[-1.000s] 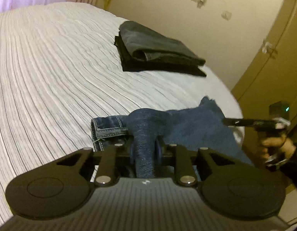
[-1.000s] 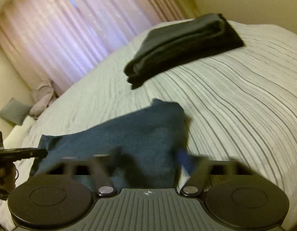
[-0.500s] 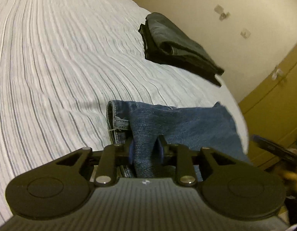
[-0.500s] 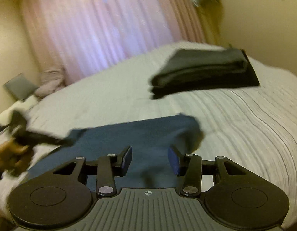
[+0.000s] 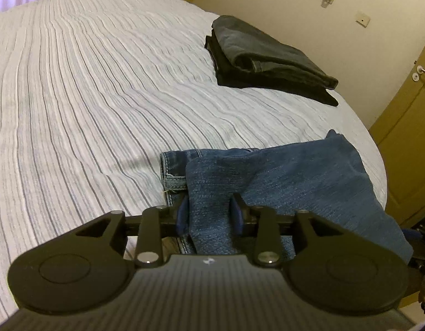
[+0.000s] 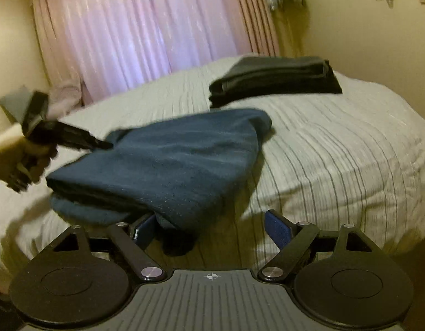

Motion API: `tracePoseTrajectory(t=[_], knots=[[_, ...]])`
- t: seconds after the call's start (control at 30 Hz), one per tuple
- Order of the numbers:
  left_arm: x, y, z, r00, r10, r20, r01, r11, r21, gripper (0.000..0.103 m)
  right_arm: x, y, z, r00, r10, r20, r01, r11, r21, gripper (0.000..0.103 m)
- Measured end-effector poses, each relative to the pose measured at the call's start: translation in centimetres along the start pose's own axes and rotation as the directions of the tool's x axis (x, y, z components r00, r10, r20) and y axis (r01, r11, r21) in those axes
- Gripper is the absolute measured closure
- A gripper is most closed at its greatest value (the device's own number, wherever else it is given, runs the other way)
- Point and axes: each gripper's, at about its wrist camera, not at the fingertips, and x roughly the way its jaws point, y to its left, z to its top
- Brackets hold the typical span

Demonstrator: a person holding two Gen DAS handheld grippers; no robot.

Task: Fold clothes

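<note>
blue denim jeans [image 5: 295, 173] with pale stitching on a white bedspread [image 5: 88, 96] with thin grey stripes. folded stack [image 5: 262, 60] dark grey over black. curtains [image 6: 146, 30] pink, walls [image 5: 281, 0] cream.

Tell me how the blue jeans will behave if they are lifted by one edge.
The blue jeans will likely flop rather than hold shape: the denim already bunches up between the left hand-held gripper's opening jaws. The fold probably slides apart, since the layers lie loosely stacked. Their thick layers suggest they are fairly heavy.
</note>
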Motion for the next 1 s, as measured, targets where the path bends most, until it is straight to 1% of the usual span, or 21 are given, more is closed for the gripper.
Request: tracePoseTrajectory(t=[0.07, 0.13, 0.23, 0.33, 0.37, 0.47, 0.53, 0.6, 0.67, 0.77, 1.0], knots=[[-1.3, -0.4, -0.2, 1.000, 0.022, 0.017, -0.022, 1.000, 0.003, 0.072, -0.3, 1.2, 0.2, 1.000, 0.003, -0.008, -0.003, 0.998, -0.059, 0.019], [-3.1, -0.8, -0.6, 0.998, 0.046, 0.041, -0.047, 0.999, 0.010, 0.075, -0.9, 2.3, 0.2, 1.000, 0.010, -0.008, -0.011, 0.995, -0.104, 0.019], [-5.9, -1.6, -1.3, 0.994, 0.072, 0.082, -0.074, 0.997, 0.018, 0.077, -1.5, 3.1, 0.4, 1.000, 0.011, 0.024, -0.009, 0.996, -0.094, 0.019], [-8.3, -3.9, -2.0, 0.992, 0.056, 0.112, -0.066, 0.994, 0.085, 0.077, -1.9, 3.8, 1.1, 0.997, 0.036, 0.075, -0.032, 0.998, -0.060, 0.019], [-8.5, -4.8, -2.2, 0.993, 0.058, 0.107, -0.071, 0.991, 0.116, 0.077, -2.1, 4.1, 1.2, 0.994, 0.049, 0.093, -0.044, 0.998, -0.049, 0.019], [-8.1, -7.3, -3.1, 0.994, 0.080, 0.074, -0.094, 0.971, 0.218, 0.076, -1.3, 5.1, 1.8, 0.992, 0.083, 0.091, -0.079, 0.996, -0.042, 0.019], [-6.6, -8.3, -3.9, 0.991, 0.132, 0.038, -0.137, 0.952, 0.273, 0.076, -0.3, 5.7, 2.1, 0.992, 0.098, 0.076, -0.095, 0.994, -0.046, 0.019], [-5.0, -8.6, -4.9, 0.984, 0.177, 0.008, -0.171, 0.937, 0.306, 0.075, 0.8, 5.9, 2.0, 0.992, 0.111, 0.062, -0.110, 0.994, -0.022, 0.019], [-4.1, -8.5, -5.4, 0.981, 0.192, 0.003, -0.184, 0.936, 0.300, 0.075, 1.9, 5.8, 2.1, 0.991, 0.122, 0.048, -0.123, 0.992, 0.016, 0.019], [-3.7, -8.5, -5.6, 0.979, 0.204, 0.007, -0.196, 0.933, 0.302, 0.075, 2.9, 5.5, 2.0, 0.993, 0.118, 0.030, -0.120, 0.991, 0.055, 0.019], [-3.8, -8.6, -5.8, 0.979, 0.205, 0.013, -0.199, 0.929, 0.312, 0.074, 2.6, 5.7, 2.0, 0.993, 0.114, 0.021, -0.115, 0.993, 0.018, 0.019]])
